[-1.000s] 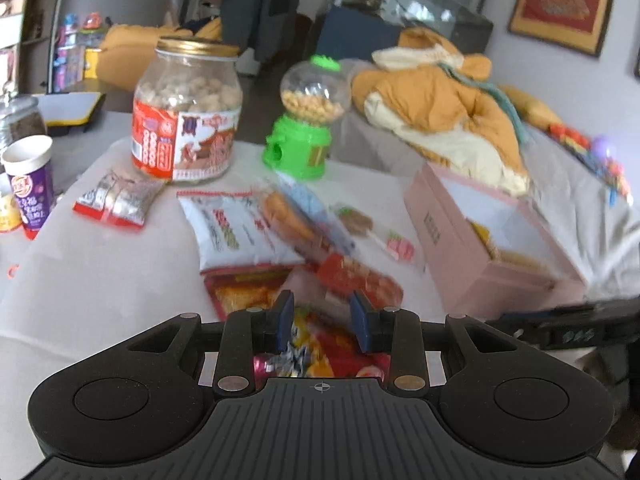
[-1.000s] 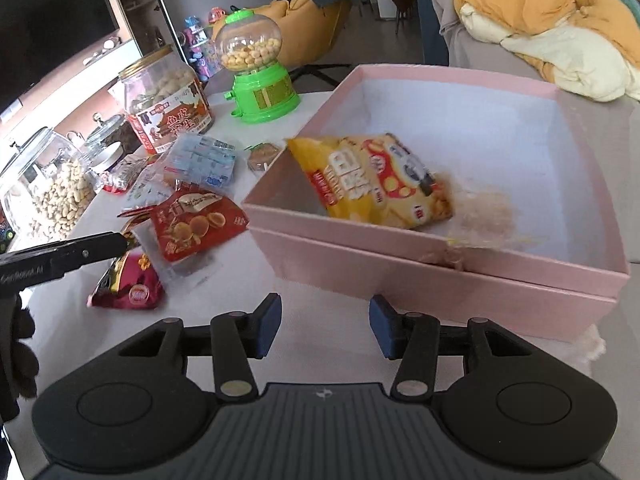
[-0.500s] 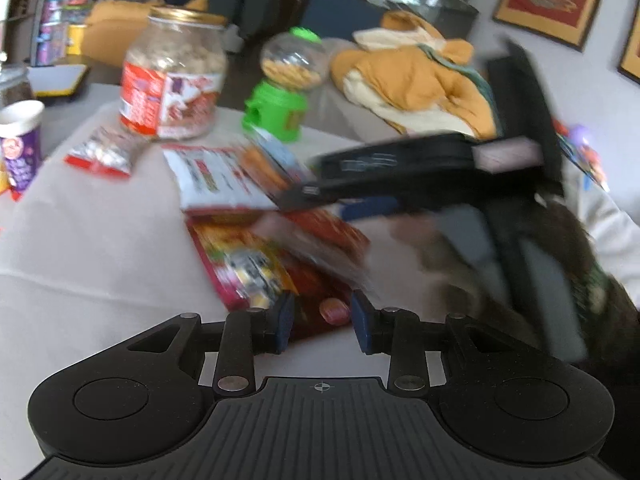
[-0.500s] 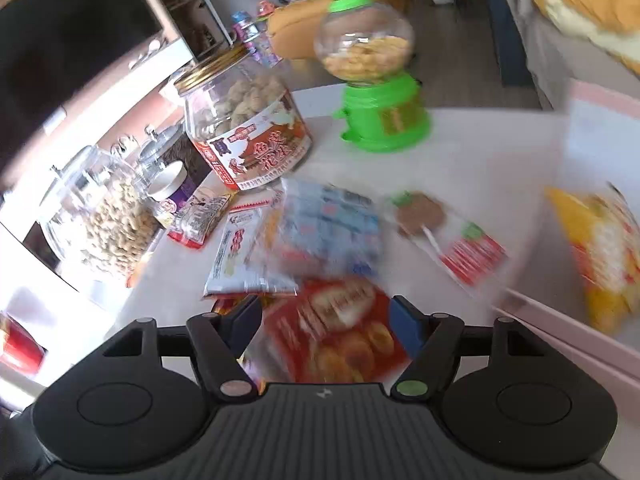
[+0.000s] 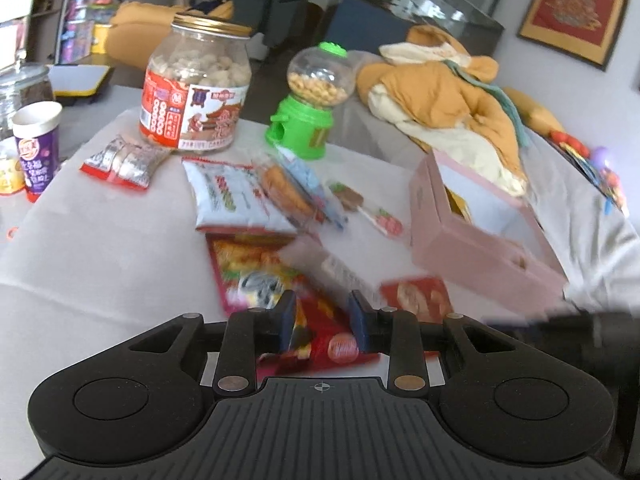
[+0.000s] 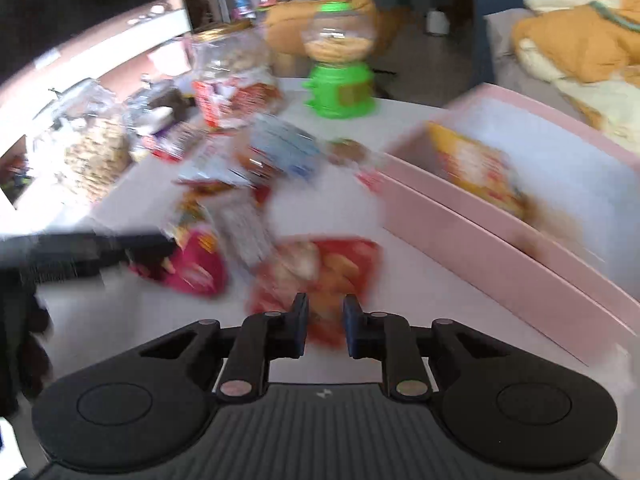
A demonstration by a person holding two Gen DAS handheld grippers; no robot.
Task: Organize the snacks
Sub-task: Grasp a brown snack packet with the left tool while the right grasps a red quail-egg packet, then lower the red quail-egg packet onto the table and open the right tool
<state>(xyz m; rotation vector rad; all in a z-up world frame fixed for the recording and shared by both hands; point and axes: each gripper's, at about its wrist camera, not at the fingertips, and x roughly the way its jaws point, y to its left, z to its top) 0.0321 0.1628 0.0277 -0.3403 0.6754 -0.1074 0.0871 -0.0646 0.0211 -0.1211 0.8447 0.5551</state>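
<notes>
Several snack packets lie loose in the middle of the white tabletop (image 5: 100,248), beside the open pink box (image 6: 480,248) at its right edge. A yellow snack bag (image 6: 476,168) already lies inside the box against its near wall. The right gripper (image 6: 324,326) has its jaws drawn as close together as they go over the near end of a red biscuit packet (image 6: 324,268); blur hides whether the pads actually pinch it. The left gripper (image 5: 322,326) stands part open, its jaws closing slightly, with a red and magenta candy packet (image 5: 328,340) between them; no pad visibly presses on it. Farther back lie a white noodle-style packet (image 5: 232,200), a pale blue packet (image 5: 304,176) and a wrapped lollipop (image 5: 360,208). Toward the far edge stand a large jar of puffed snacks (image 5: 196,88) with a gold lid and a green candy dispenser (image 5: 308,120). A purple cup (image 5: 36,148) stands at the left edge
</notes>
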